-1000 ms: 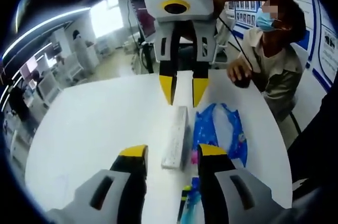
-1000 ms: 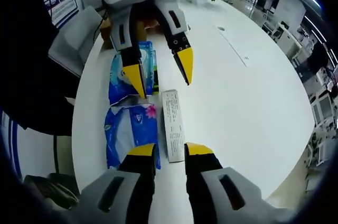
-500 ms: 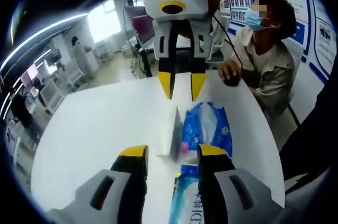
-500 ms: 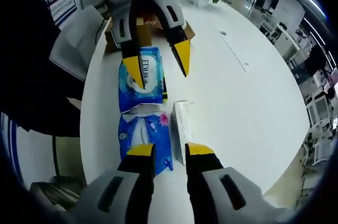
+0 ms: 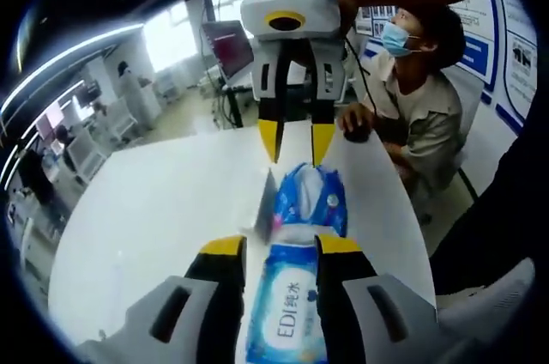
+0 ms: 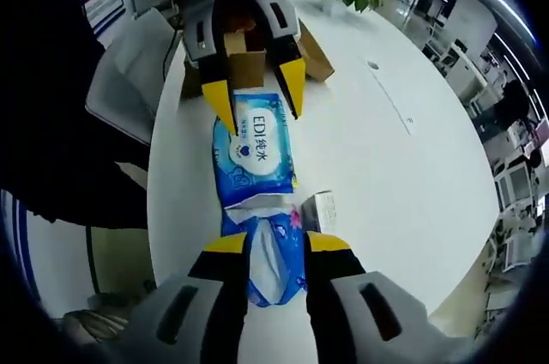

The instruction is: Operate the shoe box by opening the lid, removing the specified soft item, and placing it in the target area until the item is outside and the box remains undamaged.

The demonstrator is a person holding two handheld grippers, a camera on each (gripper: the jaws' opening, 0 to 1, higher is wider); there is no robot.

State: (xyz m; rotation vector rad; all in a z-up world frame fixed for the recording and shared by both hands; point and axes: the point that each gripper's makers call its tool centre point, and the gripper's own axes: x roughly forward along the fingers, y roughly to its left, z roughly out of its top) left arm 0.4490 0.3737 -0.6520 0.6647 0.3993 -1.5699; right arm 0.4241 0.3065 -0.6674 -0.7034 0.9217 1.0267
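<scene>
Two blue tissue packs (image 6: 255,151) lying end to end on the white surface (image 6: 369,158), outside the cardboard shoe box (image 6: 243,63); both grippers' jaws parted, empty, straddling them, probably lining up a grasp.

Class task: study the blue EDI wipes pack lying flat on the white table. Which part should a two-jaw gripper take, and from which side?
Probably across the narrow width of the EDI wipes pack, at its short end. It lies flat and long, and the left gripper already straddles that end with open jaws. Come along its length, low to the white table; being soft, it should pinch easily.
</scene>
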